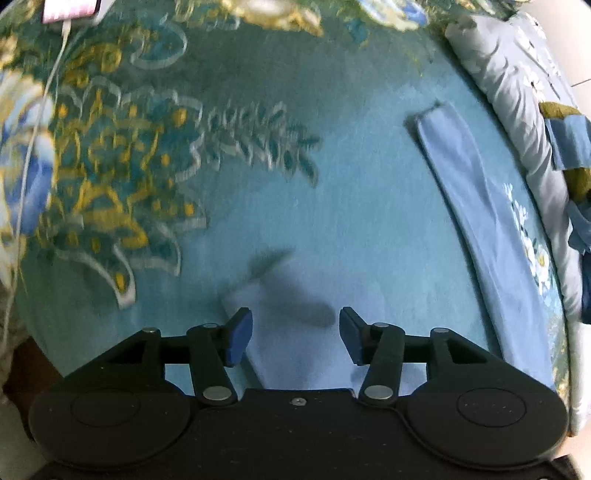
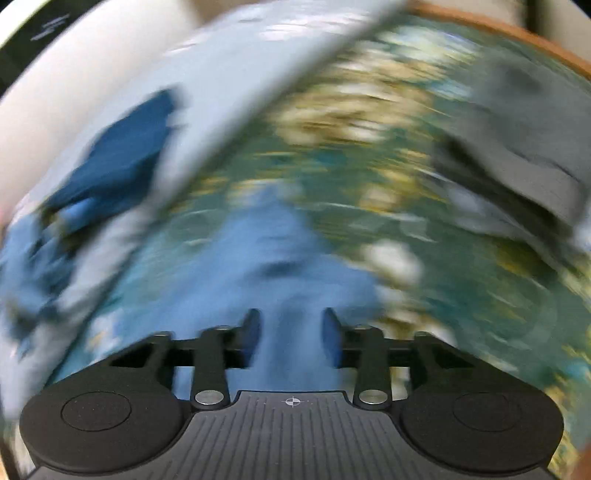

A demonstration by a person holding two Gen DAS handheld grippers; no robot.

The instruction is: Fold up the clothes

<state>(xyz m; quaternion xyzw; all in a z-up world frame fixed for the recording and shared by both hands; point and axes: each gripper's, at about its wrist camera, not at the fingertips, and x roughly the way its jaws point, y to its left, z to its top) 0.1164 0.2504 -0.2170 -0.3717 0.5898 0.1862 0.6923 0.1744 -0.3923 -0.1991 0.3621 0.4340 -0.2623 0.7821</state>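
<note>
A light blue garment (image 1: 476, 229) lies flat on the teal flowered bedsheet (image 1: 332, 166), one long strip running up the right side. Another part of the light blue garment reaches under my left gripper (image 1: 295, 332), whose jaws stand apart above the cloth with nothing pinched between the blue pads (image 1: 240, 336). The right wrist view is heavily blurred. There the light blue cloth (image 2: 273, 251) runs up from between the fingers of my right gripper (image 2: 291, 332). Its jaws stand apart and the pads (image 2: 253, 332) do not seem to press on the fabric.
A grey quilt (image 1: 498, 92) is rolled along the right side, with dark blue and olive clothes (image 1: 565, 136) beyond it. A white cable (image 1: 37, 129) crosses the left. In the right wrist view, a dark blue cloth (image 2: 118, 158), a grey garment (image 2: 517, 147) and a wooden edge (image 2: 498, 26).
</note>
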